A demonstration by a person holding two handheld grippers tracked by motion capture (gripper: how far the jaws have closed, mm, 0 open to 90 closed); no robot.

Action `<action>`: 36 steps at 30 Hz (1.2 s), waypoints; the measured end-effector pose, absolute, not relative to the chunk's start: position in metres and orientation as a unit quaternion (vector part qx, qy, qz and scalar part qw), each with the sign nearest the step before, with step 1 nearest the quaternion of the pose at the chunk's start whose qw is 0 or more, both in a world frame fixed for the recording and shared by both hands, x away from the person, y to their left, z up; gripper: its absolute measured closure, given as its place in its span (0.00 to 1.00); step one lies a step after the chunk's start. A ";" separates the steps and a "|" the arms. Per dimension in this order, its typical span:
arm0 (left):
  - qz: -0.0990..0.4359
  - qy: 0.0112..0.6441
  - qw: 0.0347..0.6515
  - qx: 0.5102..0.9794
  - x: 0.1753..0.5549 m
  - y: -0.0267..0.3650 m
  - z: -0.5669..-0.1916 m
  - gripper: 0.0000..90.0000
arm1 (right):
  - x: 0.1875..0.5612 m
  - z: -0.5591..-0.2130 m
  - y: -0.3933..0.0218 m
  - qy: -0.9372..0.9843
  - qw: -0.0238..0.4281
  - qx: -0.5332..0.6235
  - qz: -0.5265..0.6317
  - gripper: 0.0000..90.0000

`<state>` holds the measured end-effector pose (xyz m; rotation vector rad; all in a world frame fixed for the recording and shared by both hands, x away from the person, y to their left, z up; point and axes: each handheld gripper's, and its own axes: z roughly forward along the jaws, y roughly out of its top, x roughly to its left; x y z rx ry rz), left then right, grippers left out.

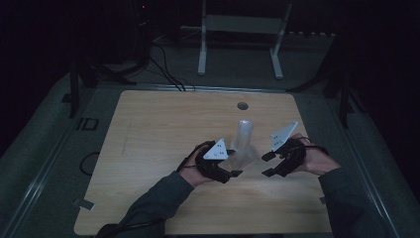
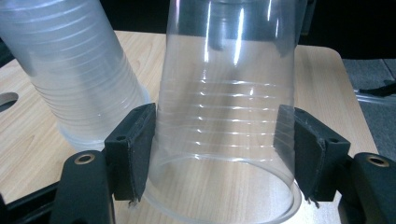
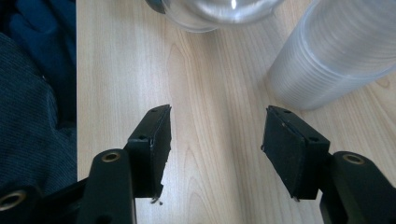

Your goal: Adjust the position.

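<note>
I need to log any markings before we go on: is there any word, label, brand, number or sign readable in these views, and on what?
None can be read.
Clear cup between the left gripper's pads: ribs, no print.
Stack of cups: ribs, no print.
Grey plates on the grippers: small dark dots, no readable text.
Table: bare wood grain, no label.

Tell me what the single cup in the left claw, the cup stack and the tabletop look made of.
Single cup: thin clear plastic, glossy; the table grain shows through it, with ridged rings and bright glints. Cup stack: likely the same plastic, nested, so it reads milky. Tabletop: pale wood-grain surface, matte; solid wood or laminate is unclear.
</note>
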<state>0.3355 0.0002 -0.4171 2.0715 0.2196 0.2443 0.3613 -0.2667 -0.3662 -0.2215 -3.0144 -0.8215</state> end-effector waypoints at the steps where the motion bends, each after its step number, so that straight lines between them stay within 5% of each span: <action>1: 0.101 0.091 0.499 0.856 0.335 0.000 -0.417 0.35 | 0.361 -0.366 -0.267 -0.962 0.005 -0.071 -0.262 0.46; 36: 0.094 0.057 0.414 0.904 0.334 -0.017 -0.422 0.35 | 0.354 -0.345 -0.240 -0.982 -0.024 -0.034 -0.184 0.43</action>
